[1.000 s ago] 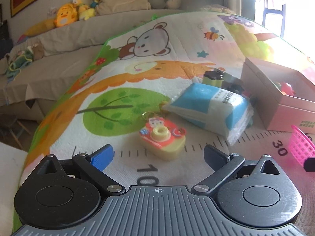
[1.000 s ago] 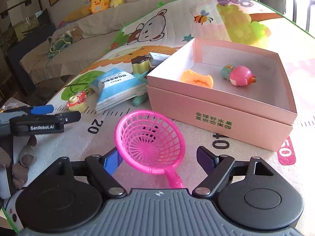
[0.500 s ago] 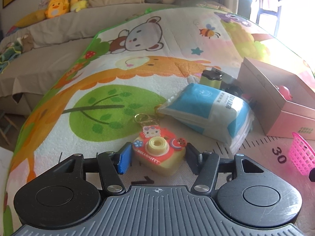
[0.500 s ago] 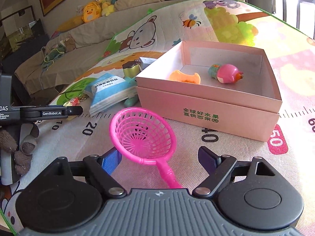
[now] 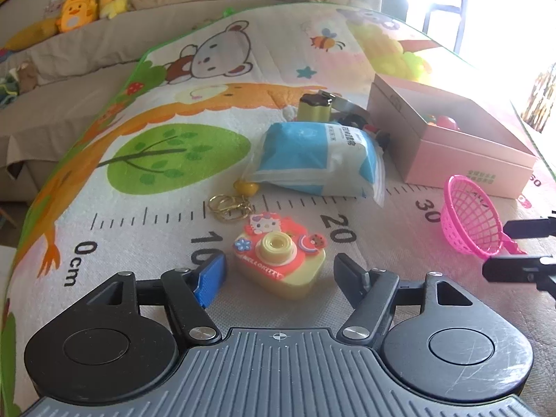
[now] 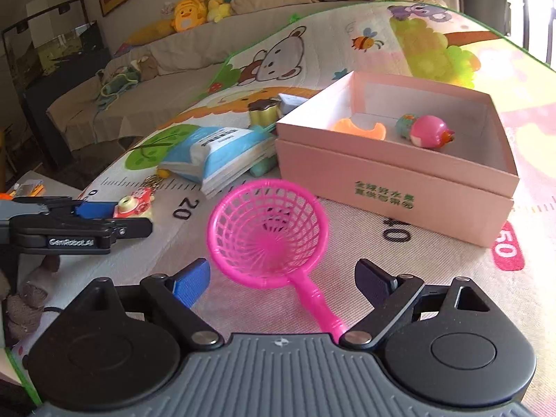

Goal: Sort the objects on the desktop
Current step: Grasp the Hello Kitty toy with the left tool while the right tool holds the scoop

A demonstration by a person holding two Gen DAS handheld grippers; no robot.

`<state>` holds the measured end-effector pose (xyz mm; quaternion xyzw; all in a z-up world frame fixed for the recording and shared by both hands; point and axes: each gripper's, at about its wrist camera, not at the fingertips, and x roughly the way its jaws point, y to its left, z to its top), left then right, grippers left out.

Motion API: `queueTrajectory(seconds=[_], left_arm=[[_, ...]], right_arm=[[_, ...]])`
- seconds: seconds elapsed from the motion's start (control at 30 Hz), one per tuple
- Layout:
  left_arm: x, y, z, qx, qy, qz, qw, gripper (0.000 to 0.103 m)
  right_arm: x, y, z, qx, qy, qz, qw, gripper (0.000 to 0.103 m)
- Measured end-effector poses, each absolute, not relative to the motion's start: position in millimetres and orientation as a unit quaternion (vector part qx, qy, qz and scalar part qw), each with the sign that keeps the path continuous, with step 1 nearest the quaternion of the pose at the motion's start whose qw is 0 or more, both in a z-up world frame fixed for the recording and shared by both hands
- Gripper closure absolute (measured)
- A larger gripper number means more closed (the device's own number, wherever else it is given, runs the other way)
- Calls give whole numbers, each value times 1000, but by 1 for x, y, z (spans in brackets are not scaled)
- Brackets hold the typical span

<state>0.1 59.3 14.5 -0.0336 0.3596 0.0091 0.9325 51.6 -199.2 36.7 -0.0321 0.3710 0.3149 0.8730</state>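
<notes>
A yellow and red Hello Kitty toy camera [image 5: 279, 262] with a gold key ring lies on the mat between the open jaws of my left gripper [image 5: 279, 272]; the fingers do not touch it. It also shows in the right wrist view [image 6: 133, 203]. A pink toy strainer [image 6: 267, 229] lies on the mat, its handle between the open jaws of my right gripper [image 6: 283, 281]. The strainer shows in the left wrist view [image 5: 469, 219] too. The pink open box [image 6: 392, 187] holds an orange piece [image 6: 359, 128] and a pink round toy [image 6: 429, 132].
A blue and white tissue pack [image 5: 318, 158] lies behind the camera, with a yellow-green battery-like block [image 5: 312, 109] beyond it. A teal object [image 6: 262, 166] sits by the box. The mat's left edge drops to a sofa with plush toys [image 5: 74, 14].
My left gripper's jaws have opened wider around the toy camera and the view has pulled back a little. My right gripper has moved closer over the strainer handle.
</notes>
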Motion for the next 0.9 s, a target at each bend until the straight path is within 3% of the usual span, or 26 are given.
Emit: queueTrajectory(seconds=[0.3,0.37,0.43,0.67,0.83,0.9], left_arm=[[6,50,16,18,343,10,939,21],[13,49,15,25,344,6,939,25],[19,47,15,33,347,5,937,40],[-10,41,46,26,310,3,950,40],[-26,28,31,9,358,-21,934,40],[-32,25,23,6,368,-34,929,35]], right_arm=[[38,-198,48,-44,344,333,877,8],[41,-202,47,-41,344,318,883,8],[43,-206,46,-36,347,309,885,8],[40,-212,48,-46,329,301,894,4],[45,-202,53,-79,328,308,890,1],[48,-193,55,-105,328,314,885,0]])
